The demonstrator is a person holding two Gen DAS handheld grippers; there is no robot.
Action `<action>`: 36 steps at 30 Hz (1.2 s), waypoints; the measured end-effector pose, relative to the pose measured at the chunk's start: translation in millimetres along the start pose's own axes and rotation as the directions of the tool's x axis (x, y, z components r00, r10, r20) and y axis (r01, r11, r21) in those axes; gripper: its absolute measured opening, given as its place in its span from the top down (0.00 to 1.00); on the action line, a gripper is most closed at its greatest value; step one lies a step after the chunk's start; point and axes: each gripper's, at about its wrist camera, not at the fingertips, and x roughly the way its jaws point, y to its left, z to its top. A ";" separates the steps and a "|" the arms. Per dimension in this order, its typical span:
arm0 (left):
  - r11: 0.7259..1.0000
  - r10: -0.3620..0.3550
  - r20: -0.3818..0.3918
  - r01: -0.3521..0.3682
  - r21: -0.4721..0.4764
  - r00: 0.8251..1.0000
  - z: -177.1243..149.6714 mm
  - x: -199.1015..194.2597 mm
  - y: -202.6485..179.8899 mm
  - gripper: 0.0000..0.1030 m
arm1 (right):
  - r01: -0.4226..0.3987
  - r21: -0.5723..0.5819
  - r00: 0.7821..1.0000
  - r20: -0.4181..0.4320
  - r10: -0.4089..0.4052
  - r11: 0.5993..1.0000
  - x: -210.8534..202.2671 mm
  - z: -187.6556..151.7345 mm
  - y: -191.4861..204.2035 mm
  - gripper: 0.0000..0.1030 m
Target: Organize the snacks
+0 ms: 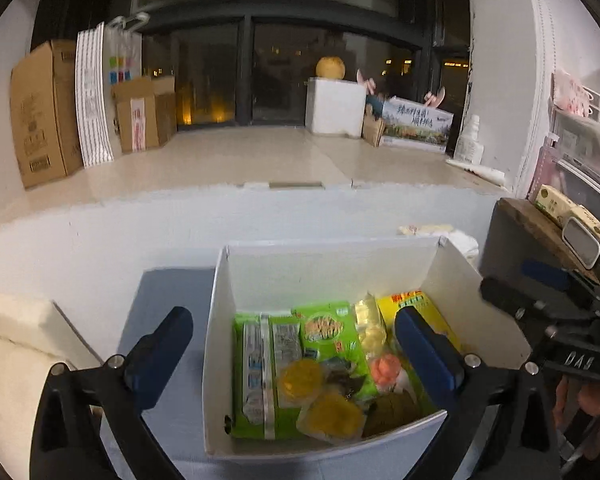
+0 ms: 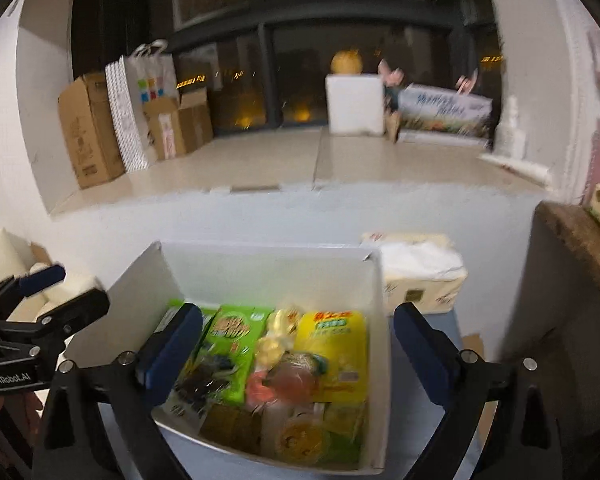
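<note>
A white open box [image 1: 332, 264] stands on a blue-grey table top and holds several snacks. Among them are green packs [image 1: 328, 332], a yellow pack [image 1: 416, 304] and yellow jelly cups [image 1: 302, 376]. My left gripper [image 1: 292, 316] is open and straddles the box's left wall, with one finger outside and one over the snacks. In the right wrist view the same box [image 2: 260, 268] shows the green pack [image 2: 232, 336] and yellow pack [image 2: 332, 344]. My right gripper [image 2: 298, 312] is open across the box's right wall. Neither gripper holds anything.
A tissue pack [image 2: 420, 276] lies behind the box on the right. A window ledge behind carries cardboard boxes [image 1: 40, 112] and a white foam box [image 1: 334, 106]. A wooden shelf [image 1: 532, 216] stands at the right, a cream cushion [image 1: 12, 340] at the left.
</note>
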 end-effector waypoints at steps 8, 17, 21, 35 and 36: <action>1.000 -0.012 -0.022 0.012 0.025 1.000 -16.5 -20.6 -3.1 0.00 | -0.015 -0.025 1.000 -0.015 0.015 1.000 -21.6 -5.6 11.9 0.03; 0.997 0.065 0.109 -0.068 0.029 0.992 -33.8 -102.9 -19.4 0.00 | 0.127 -0.144 0.985 0.136 -0.107 0.981 -110.5 -21.5 42.1 0.03; 0.998 0.058 0.138 -0.058 -0.006 0.989 -45.5 -144.2 -30.2 0.00 | 0.092 -0.125 0.983 0.169 -0.070 0.988 -155.3 -36.4 49.9 0.03; 0.996 0.087 0.089 -0.085 -0.027 0.992 -119.2 -261.6 -56.0 0.00 | -0.091 -0.004 0.993 0.071 0.092 0.996 -251.5 -104.6 45.1 0.00; 0.996 0.084 0.087 -0.082 -0.029 0.993 -123.6 -266.3 -57.1 0.00 | -0.097 0.004 0.993 0.070 0.097 0.995 -257.0 -110.4 45.9 0.00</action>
